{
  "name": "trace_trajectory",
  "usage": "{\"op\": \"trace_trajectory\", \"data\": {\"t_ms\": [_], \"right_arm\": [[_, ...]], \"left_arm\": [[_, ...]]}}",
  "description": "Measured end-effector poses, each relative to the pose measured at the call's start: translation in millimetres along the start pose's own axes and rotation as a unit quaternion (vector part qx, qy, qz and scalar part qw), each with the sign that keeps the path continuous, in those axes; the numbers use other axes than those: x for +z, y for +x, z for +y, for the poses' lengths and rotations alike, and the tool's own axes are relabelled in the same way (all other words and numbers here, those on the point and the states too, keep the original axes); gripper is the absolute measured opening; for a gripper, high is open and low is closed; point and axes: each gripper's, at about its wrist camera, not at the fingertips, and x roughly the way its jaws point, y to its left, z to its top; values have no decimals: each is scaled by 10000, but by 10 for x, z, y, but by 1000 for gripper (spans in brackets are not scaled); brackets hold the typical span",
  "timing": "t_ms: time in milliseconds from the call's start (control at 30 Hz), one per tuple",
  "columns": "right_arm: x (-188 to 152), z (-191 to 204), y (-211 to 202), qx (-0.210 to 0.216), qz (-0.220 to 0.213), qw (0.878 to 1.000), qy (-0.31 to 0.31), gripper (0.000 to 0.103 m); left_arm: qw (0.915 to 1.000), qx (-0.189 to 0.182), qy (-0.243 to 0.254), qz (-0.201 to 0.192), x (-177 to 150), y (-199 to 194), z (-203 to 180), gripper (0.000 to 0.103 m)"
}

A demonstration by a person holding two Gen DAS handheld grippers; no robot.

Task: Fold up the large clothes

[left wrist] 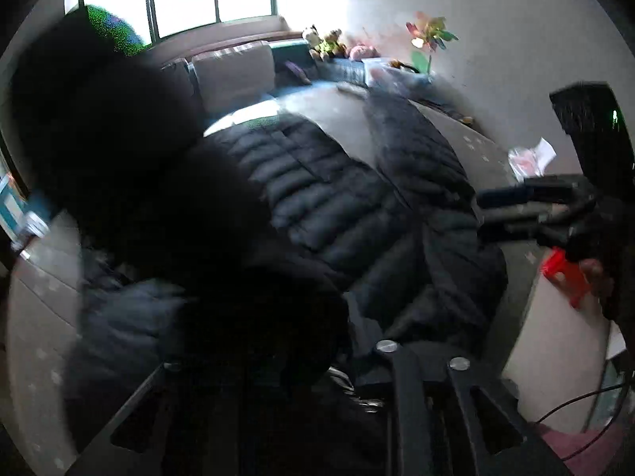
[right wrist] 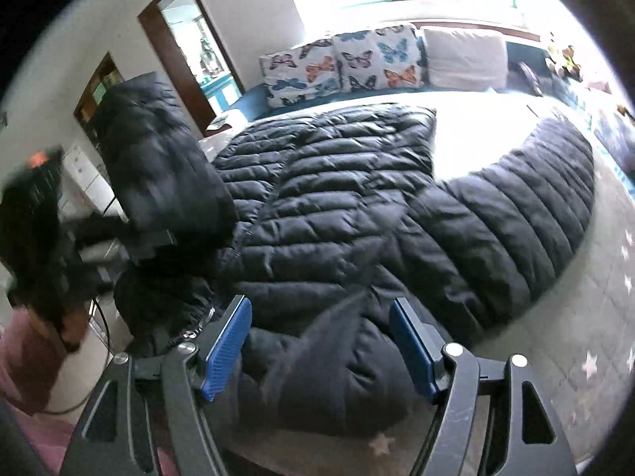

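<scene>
Right gripper [right wrist: 319, 351] astride puffer jacket [right wrist: 337, 206]

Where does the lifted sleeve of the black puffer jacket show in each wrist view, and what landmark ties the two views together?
Left wrist: the lifted sleeve fills the left half, close to the lens, dark and blurred.
Right wrist: the sleeve stands raised at left, with the left gripper at its lower end.
Shared landmark: the plain beige cushion under the window.

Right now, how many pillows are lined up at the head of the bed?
3: two butterfly-print pillows side by side on the left, one plain pale pillow to their right. More may hide outside the view.
</scene>
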Motion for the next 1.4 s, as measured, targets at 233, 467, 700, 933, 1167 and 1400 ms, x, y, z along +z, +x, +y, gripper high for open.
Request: {"op": "trace_trajectory", "data": {"t_ms": [233, 467, 700, 933, 1167, 1400], "right_arm": [[-100, -136, -26, 155, 130, 9995, 257, 79], [-36, -164, -180, 113, 13, 9995, 280, 79], [263, 83, -144, 63, -272, 9994, -198, 79], [469, 514, 7, -627, -602, 9922, -888, 79], [417, 653, 129, -231, -223, 9919, -1230, 79], [134, 229, 761, -595, 625, 9931, -797, 79]], "left_arm": [[9990, -373, 164, 171, -202, 322, -252, 74], [9989, -243, -362, -142, -292, -346, 381, 78], [9794, 442, -1887, -572, -413, -991, 1799, 79], [9606, 131, -2755, -330, -750, -825, 2808, 69], [9723, 294, -2314, 165, -1069, -438, 2564, 67], [9682, 402, -2453, 266, -1284, -317, 2506, 67]]}}
